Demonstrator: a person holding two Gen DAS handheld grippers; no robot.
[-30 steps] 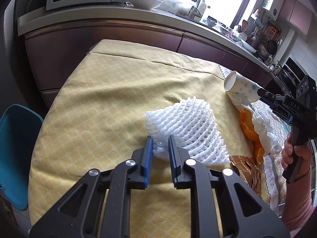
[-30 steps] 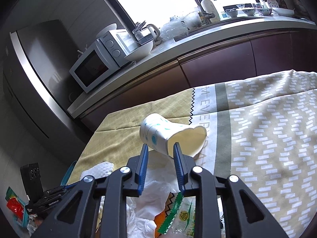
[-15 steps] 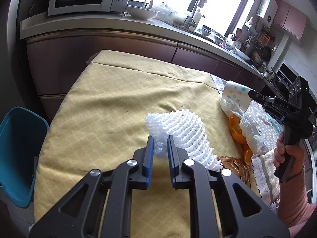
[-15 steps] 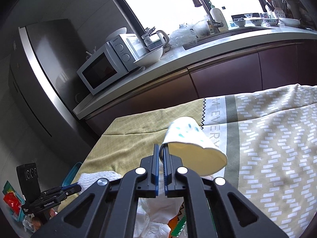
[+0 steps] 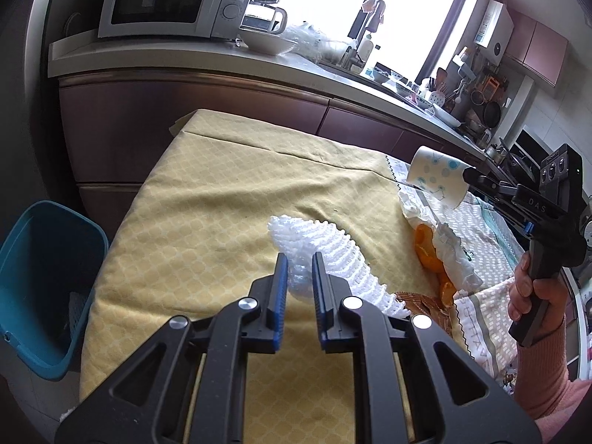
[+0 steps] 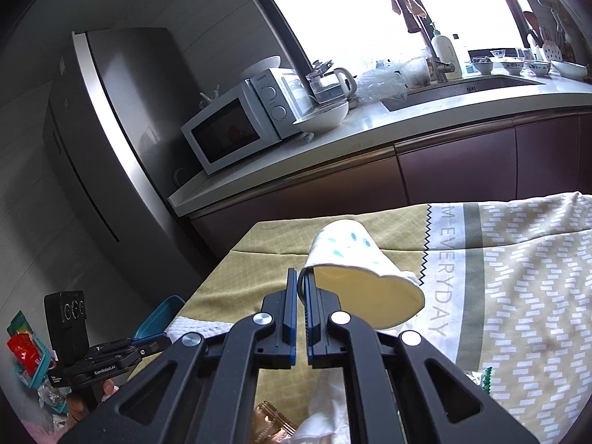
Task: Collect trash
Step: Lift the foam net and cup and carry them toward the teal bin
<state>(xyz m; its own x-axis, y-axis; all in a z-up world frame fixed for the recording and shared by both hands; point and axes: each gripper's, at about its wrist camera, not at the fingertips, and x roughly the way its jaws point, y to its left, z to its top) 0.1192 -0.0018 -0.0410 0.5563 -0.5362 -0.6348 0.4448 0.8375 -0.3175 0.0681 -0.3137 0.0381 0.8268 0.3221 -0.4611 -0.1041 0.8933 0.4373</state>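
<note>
A white foam fruit net (image 5: 325,248) hangs off the yellow tablecloth, with my left gripper (image 5: 298,270) shut on its near end. A dotted paper cup (image 6: 355,255) is lifted clear of the table, its rim pinched flat in my right gripper (image 6: 301,285), which is shut on it. In the left wrist view the same cup (image 5: 436,181) sticks out from the right gripper (image 5: 468,177), held by a hand in a pink sleeve. Orange peel (image 5: 425,248), white tissue (image 5: 451,251) and a brown wrapper (image 5: 425,303) lie on the table between the two grippers.
A teal bin (image 5: 40,277) stands on the floor left of the table. A counter (image 5: 185,59) with a microwave (image 5: 170,0), bowl and kettle runs behind the table. A fridge (image 6: 111,148) stands at the counter's left end. More trash lies in a small teal tray (image 6: 26,355).
My right gripper shut on the cup's rim and lifted it off the table. My left gripper rose with the foam net, whose near end now hangs off the cloth.
</note>
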